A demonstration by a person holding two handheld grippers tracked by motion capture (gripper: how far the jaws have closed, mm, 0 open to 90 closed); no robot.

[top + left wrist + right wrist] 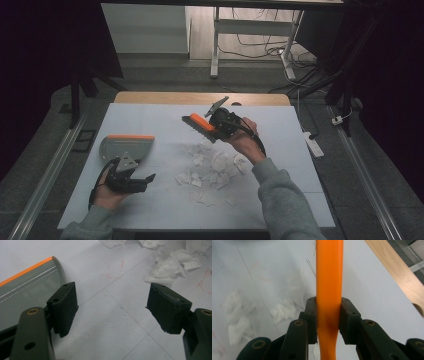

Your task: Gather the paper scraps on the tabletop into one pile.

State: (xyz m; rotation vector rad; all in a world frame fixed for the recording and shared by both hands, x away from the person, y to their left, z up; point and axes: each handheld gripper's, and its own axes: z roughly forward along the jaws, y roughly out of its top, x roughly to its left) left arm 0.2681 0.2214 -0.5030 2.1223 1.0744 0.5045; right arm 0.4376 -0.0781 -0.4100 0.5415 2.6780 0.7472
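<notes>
Right gripper clenched on orange brush handle, lifted above table, beyond paper scraps. Left gripper released, jaws wide, beside grey dustpan. No readable writing or labels.

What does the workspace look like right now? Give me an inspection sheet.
Surface: white table top, faint red marks, wooden edge at far side.
Job's things: orange-handled brush lifted off the table; grey dustpan with orange edge lying flat at left.
Clutter: torn paper scraps scattered mid-table.
Grippers: right tongs shut on the brush handle; left tongs open, empty, beside the dustpan.
Cables: tangled cords on floor beyond; power strip at right.
Surroundings: desk legs, dark curtains.
</notes>
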